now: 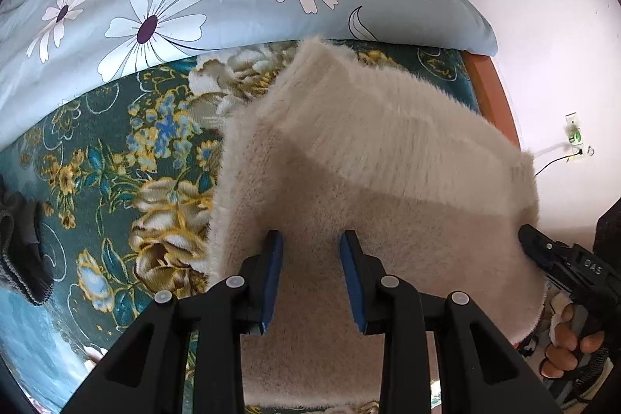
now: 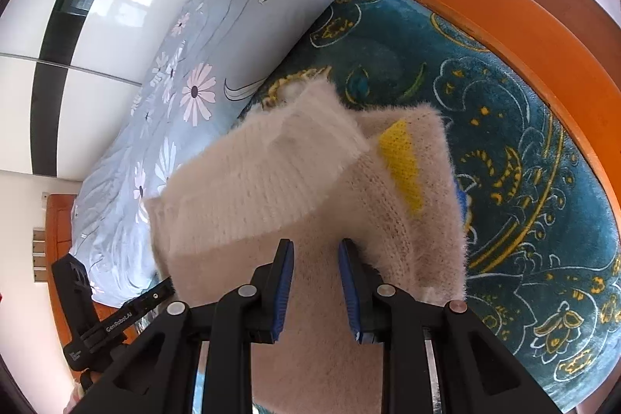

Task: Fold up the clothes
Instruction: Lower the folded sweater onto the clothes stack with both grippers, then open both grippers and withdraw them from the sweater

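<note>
Left claw (image 1: 312, 278) level, pads parted over fuzzy beige sweater (image 1: 372, 158); grip unclear. Right claw (image 2: 316, 288) same, parted, grip unclear. Sweater lifted ahead of both, above bed (image 2: 524, 142).

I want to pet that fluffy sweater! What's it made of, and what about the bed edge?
The sweater looks like fuzzy knitted yarn: hairs stick out at its edges, and knit rows show near the yellow patch. Whether it is wool or synthetic, I cannot tell. The bed edge looks like smooth orange-brown wood with a slight shine.
</note>
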{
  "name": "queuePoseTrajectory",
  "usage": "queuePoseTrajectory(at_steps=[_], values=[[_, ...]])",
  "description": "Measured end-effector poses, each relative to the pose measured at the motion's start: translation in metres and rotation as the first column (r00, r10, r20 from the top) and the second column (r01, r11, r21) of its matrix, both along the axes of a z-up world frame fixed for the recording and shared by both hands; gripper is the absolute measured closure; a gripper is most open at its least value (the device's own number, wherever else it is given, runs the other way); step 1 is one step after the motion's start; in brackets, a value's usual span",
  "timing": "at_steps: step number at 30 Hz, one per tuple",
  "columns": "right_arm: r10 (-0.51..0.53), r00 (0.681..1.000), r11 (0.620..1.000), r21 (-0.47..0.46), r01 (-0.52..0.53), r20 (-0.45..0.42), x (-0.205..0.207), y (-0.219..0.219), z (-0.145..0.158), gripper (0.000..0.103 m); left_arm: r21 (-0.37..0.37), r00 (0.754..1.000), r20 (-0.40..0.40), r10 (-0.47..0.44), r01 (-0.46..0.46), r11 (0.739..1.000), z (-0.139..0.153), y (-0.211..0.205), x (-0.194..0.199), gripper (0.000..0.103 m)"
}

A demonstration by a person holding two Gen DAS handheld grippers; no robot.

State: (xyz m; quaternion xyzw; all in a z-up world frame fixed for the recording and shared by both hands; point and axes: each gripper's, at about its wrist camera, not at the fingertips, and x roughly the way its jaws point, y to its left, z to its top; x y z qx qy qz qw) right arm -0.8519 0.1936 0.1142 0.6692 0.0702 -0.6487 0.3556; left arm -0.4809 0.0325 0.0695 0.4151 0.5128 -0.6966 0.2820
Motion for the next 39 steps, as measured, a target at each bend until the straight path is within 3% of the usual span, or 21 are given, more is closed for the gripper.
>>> queuePoseTrajectory(at_steps=[7, 13, 18, 24, 30, 34, 38, 39], values=[[-0.009, 1.000, 1.000, -0.006, 0.009, -0.012, 0.009, 0.004, 0.013, 0.075, -0.063, 1.000, 0.020, -0.012, 0.014, 0.998, 0.026, 0.024, 0.012, 0.071], [0.124, 0.992, 0.991, -0.056, -0.125, -0.020, 0.056, 0.009, 0.039, 0.073, -0.125, 0.999, 0.038, -0.026, 0.030, 0.992, 0.047, 0.050, 0.030, 0.071], [0.256, 0.967, 0.966, -0.036, -0.256, -0.005, 0.106, 0.013, 0.041, 0.073, -0.111, 0.999, 0.041, -0.010, 0.014, 0.994, 0.050, 0.074, 0.049, 0.064], [0.295, 0.954, 0.954, 0.051, -0.297, 0.047, 0.137, 0.018, 0.018, 0.071, -0.058, 0.999, 0.025, 0.019, -0.018, 0.998, 0.043, 0.103, 0.072, 0.055], [0.295, 0.955, 0.950, 0.098, -0.298, 0.044, 0.150, 0.024, 0.008, 0.047, -0.020, 0.999, 0.020, 0.034, -0.034, 0.999, 0.036, 0.127, 0.086, 0.053], [0.293, 0.956, 0.949, 0.113, -0.294, 0.023, 0.156, 0.027, 0.007, 0.035, -0.018, 0.999, 0.010, 0.052, -0.052, 0.998, 0.037, 0.136, 0.091, 0.033], [0.281, 0.960, 0.954, 0.108, -0.278, -0.015, 0.156, 0.029, 0.010, 0.025, -0.028, 0.998, 0.005, 0.057, -0.056, 0.998, 0.039, 0.141, 0.092, 0.030], [0.278, 0.960, 0.956, 0.104, -0.274, -0.024, 0.155, 0.030, 0.010, 0.014, -0.033, 0.998, 0.008, 0.056, -0.055, 0.998, 0.040, 0.142, 0.092, 0.030]])
